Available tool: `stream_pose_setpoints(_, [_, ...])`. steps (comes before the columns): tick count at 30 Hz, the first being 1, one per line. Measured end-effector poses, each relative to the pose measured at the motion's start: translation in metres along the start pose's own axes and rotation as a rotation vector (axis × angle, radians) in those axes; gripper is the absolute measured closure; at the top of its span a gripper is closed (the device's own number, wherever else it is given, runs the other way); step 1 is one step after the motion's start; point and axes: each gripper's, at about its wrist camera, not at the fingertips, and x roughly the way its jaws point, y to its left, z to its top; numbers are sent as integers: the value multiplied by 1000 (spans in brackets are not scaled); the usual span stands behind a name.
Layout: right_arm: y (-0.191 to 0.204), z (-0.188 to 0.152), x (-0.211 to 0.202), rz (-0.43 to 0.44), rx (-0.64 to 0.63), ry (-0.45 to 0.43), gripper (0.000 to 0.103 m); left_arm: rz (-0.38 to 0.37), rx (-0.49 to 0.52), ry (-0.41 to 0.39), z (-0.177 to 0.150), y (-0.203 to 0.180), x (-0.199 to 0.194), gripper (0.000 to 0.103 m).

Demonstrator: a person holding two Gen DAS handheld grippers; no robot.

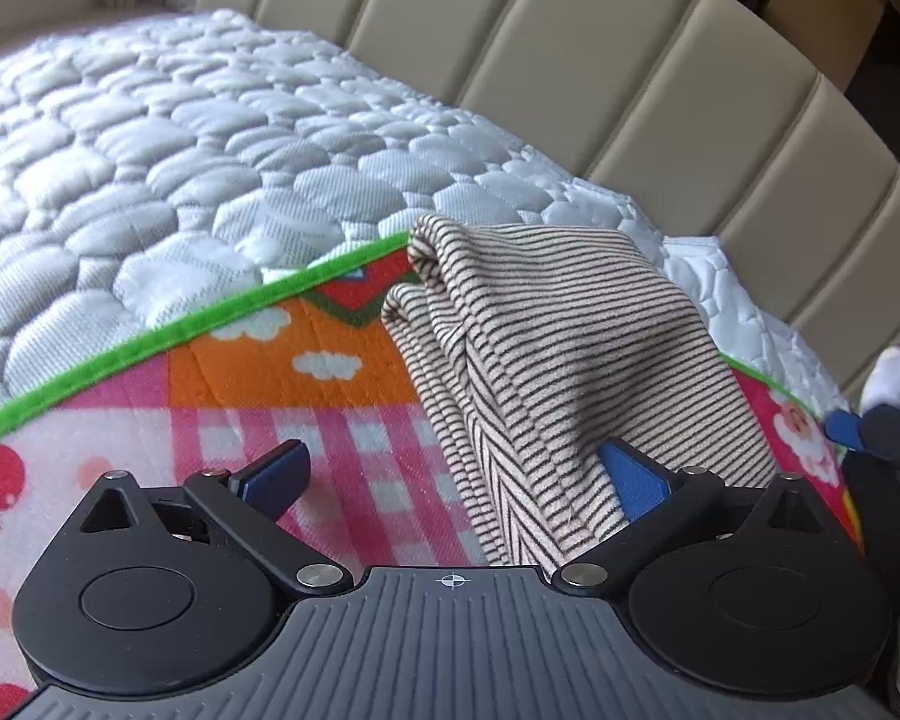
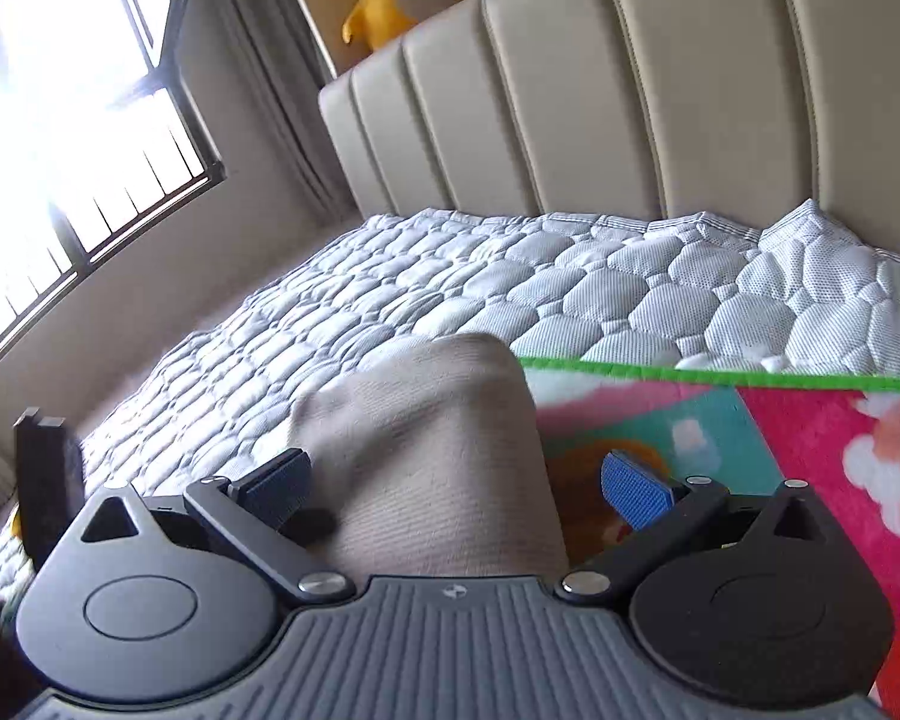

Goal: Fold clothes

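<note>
Striped garment [image 1: 570, 360] draped between both wide-open tools [image 1: 453, 471] [image 2: 456, 483] — ungripped.

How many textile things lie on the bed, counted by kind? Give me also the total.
Striped garment: 1
Colourful cartoon blanket with green edge: 1
White quilted mattress cover: 1
White sock: 1
Total: 4
</note>
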Motion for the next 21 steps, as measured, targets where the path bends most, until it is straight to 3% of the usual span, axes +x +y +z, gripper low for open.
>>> stream_pose_setpoints(4, [-10, -4, 36, -16, 91, 25, 0, -6, 21, -4, 1, -1, 1, 0])
stream_pose_setpoints(9, [-26, -29, 49, 11, 158, 82, 0, -19, 18, 0, 2, 2, 5, 0])
stream_pose_setpoints(13, [-33, -14, 51, 1, 167, 47, 0, -23, 40, -2, 3, -1, 8, 0])
stream_pose_setpoints(15, [-41, -6, 56, 41, 234, 22, 0, -31, 34, 2, 3, 1, 9, 0])
stream_pose_setpoints(18, [-50, -6, 76, 96, 365, 78, 0, -34, 35, 1, 4, 1, 10, 0])
stream_pose_setpoints(20, [-43, -13, 82, 114, 343, 98, 0, -35, 40, 2, 4, 1, 10, 0])
stream_pose_setpoints(21, [-38, -12, 80, 164, 337, 113, 0, -32, 42, 0, 4, 1, 10, 0])
